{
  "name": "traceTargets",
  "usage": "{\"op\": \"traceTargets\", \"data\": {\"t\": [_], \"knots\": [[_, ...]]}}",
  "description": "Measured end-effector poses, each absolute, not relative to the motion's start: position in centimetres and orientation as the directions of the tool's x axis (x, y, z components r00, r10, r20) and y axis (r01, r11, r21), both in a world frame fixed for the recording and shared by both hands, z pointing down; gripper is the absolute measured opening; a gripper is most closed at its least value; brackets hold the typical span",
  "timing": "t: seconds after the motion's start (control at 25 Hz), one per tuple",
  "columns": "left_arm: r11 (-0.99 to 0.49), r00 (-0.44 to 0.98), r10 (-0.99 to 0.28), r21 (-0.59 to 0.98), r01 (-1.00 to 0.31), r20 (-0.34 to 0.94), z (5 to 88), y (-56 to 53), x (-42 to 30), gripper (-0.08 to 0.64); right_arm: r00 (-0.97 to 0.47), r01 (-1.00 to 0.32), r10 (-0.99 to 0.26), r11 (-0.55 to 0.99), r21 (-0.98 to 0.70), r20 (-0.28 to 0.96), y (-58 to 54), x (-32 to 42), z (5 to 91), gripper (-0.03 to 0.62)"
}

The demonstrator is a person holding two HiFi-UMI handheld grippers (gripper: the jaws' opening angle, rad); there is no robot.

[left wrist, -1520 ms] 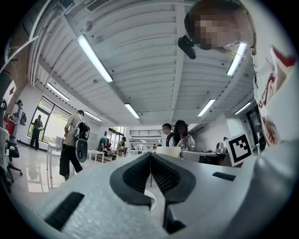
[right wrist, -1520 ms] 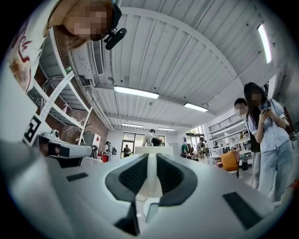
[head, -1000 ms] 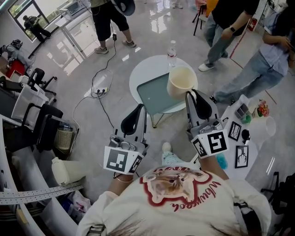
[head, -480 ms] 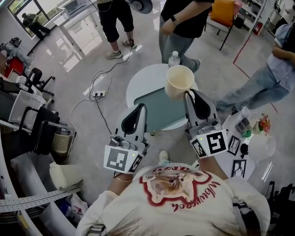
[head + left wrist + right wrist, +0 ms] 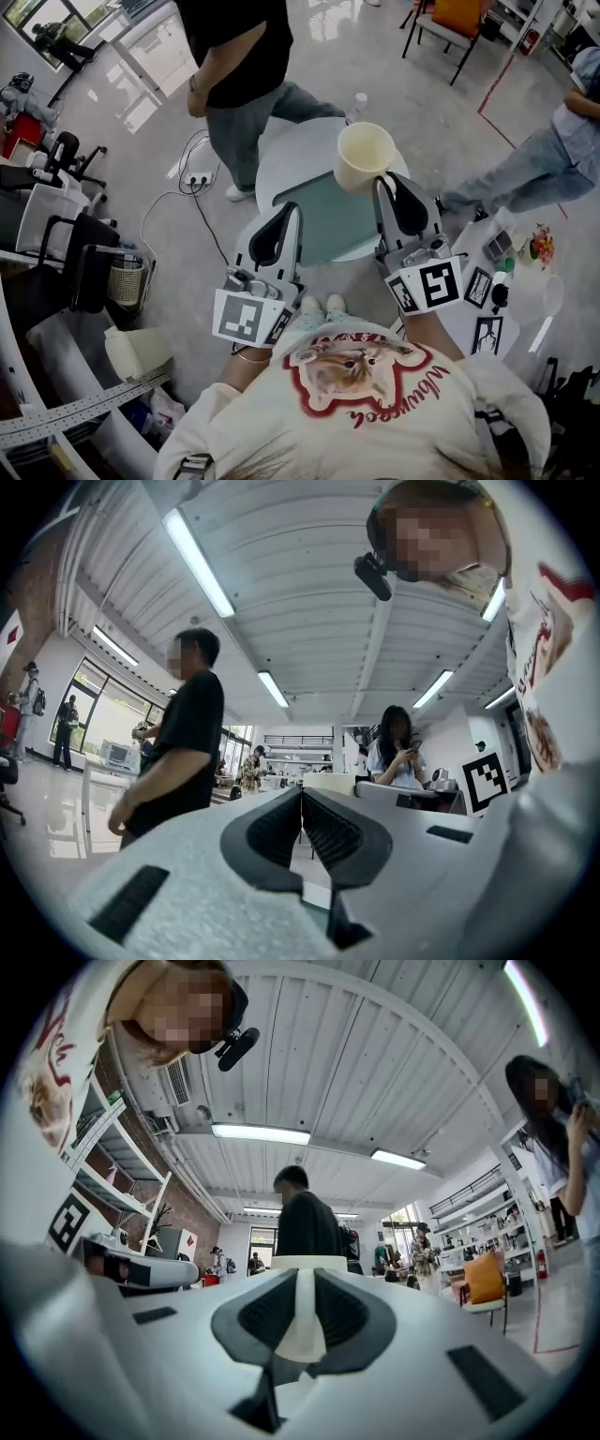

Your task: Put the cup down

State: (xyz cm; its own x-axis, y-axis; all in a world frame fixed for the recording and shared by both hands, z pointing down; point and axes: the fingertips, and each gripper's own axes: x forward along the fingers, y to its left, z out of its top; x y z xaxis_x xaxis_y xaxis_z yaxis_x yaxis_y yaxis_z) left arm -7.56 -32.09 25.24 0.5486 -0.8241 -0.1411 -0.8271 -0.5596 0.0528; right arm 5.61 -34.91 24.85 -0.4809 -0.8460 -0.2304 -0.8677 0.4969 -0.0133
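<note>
Head view shows the right gripper pinching the wall of the cup, holding it upright in the air above the round table, while the left gripper beside it has its jaws pressed together on nothing.

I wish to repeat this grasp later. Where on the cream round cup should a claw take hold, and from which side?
Pinch the wall at the rim of the cream round cup, one jaw inside and one outside, coming from the person's side. Its open mouth faces up and the wall is thin; the right claw grips it this way.
</note>
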Motion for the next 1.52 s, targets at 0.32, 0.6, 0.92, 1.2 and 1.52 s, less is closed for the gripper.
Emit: {"op": "traceTargets", "data": {"t": [0.32,0.6,0.92,1.2,1.52], "knots": [[-0.571,0.564,-0.817,0.039,-0.82,-0.118,26.5,-34.3,-8.8,0.015,-0.457,-0.883,-0.863,0.47,-0.008,-0.215,-36.8,4.6,27.4,0.063],[-0.572,0.566,-0.819,0.06,-0.818,-0.096,28.4,-35.5,-9.3,0.015,-0.455,-0.884,-0.868,0.467,-0.015,-0.199,-38.3,4.1,29.9,0.063],[-0.567,0.564,-0.823,0.069,-0.821,-0.063,30.4,-37.0,-9.2,0.015,-0.441,-0.891,-0.879,0.454,-0.033,-0.182,-40.3,4.3,33.2,0.063],[-0.571,0.57,-0.821,0.055,-0.819,-0.037,31.7,-37.6,-8.8,0.015,-0.422,-0.897,-0.895,0.435,-0.075,-0.144,-41.4,4.4,36.9,0.063],[-0.545,0.546,-0.838,0.066,-0.836,-0.014,33.3,-38.0,-9.2,0.015,-0.433,-0.896,-0.893,0.442,-0.052,-0.119,-41.9,4.1,40.2,0.063]]}}
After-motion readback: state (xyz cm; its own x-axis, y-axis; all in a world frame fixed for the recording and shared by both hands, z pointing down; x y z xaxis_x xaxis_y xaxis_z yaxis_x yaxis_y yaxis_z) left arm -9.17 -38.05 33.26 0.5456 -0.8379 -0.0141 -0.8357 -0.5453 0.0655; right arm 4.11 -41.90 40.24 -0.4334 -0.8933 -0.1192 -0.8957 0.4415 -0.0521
